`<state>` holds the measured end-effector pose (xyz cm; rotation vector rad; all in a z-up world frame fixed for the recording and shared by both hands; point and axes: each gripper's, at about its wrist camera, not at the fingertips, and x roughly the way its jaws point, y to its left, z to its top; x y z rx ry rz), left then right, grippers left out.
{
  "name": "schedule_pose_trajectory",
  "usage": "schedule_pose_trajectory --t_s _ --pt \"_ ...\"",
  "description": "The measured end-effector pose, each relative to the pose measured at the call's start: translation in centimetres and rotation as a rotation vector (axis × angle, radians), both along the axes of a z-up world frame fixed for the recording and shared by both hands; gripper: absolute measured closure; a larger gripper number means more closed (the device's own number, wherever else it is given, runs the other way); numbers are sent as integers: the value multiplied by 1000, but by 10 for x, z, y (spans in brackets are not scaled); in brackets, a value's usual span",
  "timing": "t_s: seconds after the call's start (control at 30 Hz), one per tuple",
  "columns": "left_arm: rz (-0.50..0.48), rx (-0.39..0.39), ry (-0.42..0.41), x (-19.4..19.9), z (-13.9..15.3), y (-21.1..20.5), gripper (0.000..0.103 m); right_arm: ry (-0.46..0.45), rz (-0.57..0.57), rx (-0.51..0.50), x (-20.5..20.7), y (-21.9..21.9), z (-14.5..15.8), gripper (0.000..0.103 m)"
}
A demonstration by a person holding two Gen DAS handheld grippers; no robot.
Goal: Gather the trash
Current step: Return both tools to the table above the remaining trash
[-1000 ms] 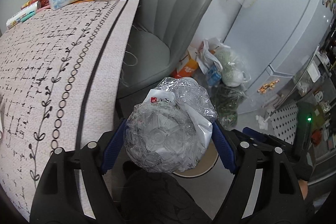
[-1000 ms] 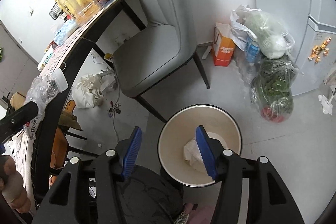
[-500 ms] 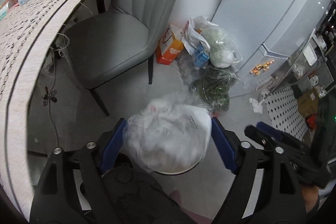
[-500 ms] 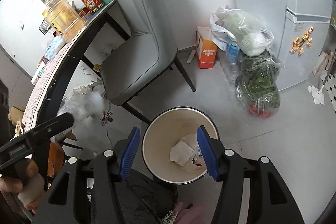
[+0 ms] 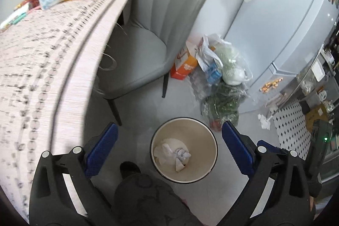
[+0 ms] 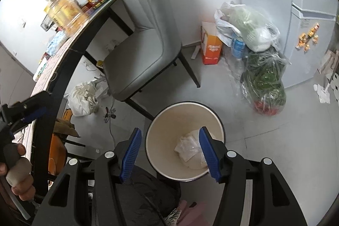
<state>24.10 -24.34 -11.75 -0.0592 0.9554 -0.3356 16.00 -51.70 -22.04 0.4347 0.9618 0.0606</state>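
Gone from your left claw (image 5: 168,151) is the crushed bottle — jaws just spread wide, empty above the bin (image 5: 184,149); right claw (image 6: 169,154) gapes empty — next, seek more trash on the counter (image 5: 42,69).

- Bin (image 5: 184,175): smooth matt cream inside, dark rim; crumpled white paper (image 5: 172,153) at btm.
- Chair (image 5: 148,31): grey leather-look upholstery, soft sheen, stitched ribs.
- Tablecloth (image 5: 42,60), left of frame: woven cloth, matt.
- Floor (image 6: 264,141): pale smooth tile.
- Bags (image 6: 254,35), right: glossy clear plastic film.
- Gripper pads (image 6: 131,154): ribbed blue, matt.
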Motion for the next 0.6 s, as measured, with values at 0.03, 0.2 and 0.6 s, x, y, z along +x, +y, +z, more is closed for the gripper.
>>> schedule_pose_trajectory --t_s 0.03,0.2,0.6 --pt "4 -1 -7 -1 3 4 6 -6 8 -2 0 4 4 47" --pt "40 -17 -53 -12 23 30 6 -47 45 -18 2 24 31 40" --pt "151 -78 -146 -47 65 106 6 -180 151 -64 -8 101 111 12"
